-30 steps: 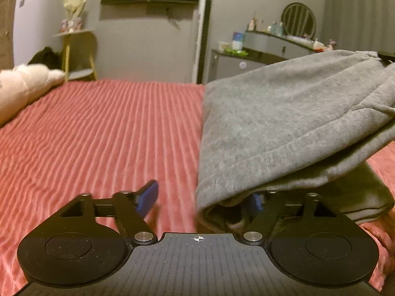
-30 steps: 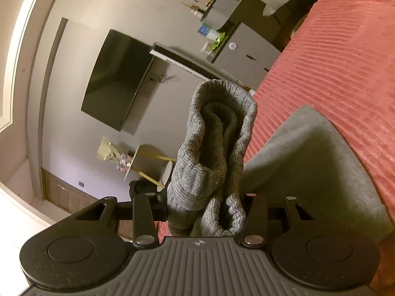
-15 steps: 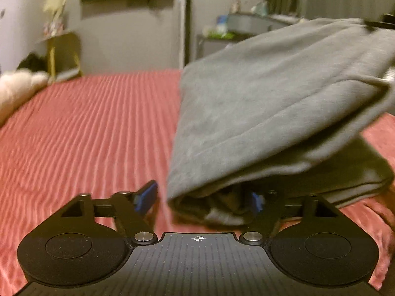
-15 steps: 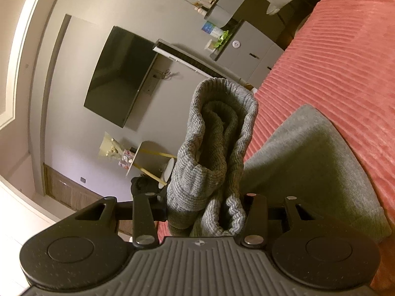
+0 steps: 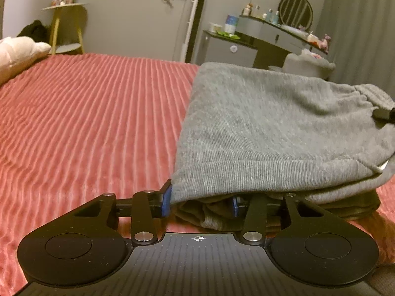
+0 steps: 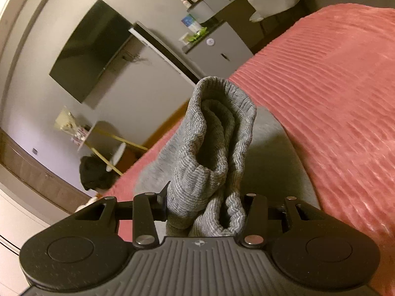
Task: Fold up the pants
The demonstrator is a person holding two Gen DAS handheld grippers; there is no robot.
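Grey pants [image 5: 276, 123] on the red ribbed bedspread [image 5: 86, 123], right of centre in the left wrist view, already doubled into a thick stack. Ribbed hem edge [image 5: 246, 172] nearest the left gripper [image 5: 200, 202], running left to right across that view; long axis of the stack likewise left to right, square to the line of the fingers.

Left gripper: jaws closing on the near left corner of the stack, several layers of cloth between the blue pads [image 5: 167, 201]; left pad touching the cloth, right pad partly hidden under the overhanging hem, firm contact not confirmed.

Right gripper [image 6: 205, 209]: clenched on a bunched ribbed band of the pants [image 6: 217, 135], the bunch standing up from between the fingers, more grey cloth lying on the bedspread beyond it.

Judged step: securing both ends of the near edge. Next fold probably carried away from the grippers, across the long axis. Left corner nearer the left hand, raised band already with the right.
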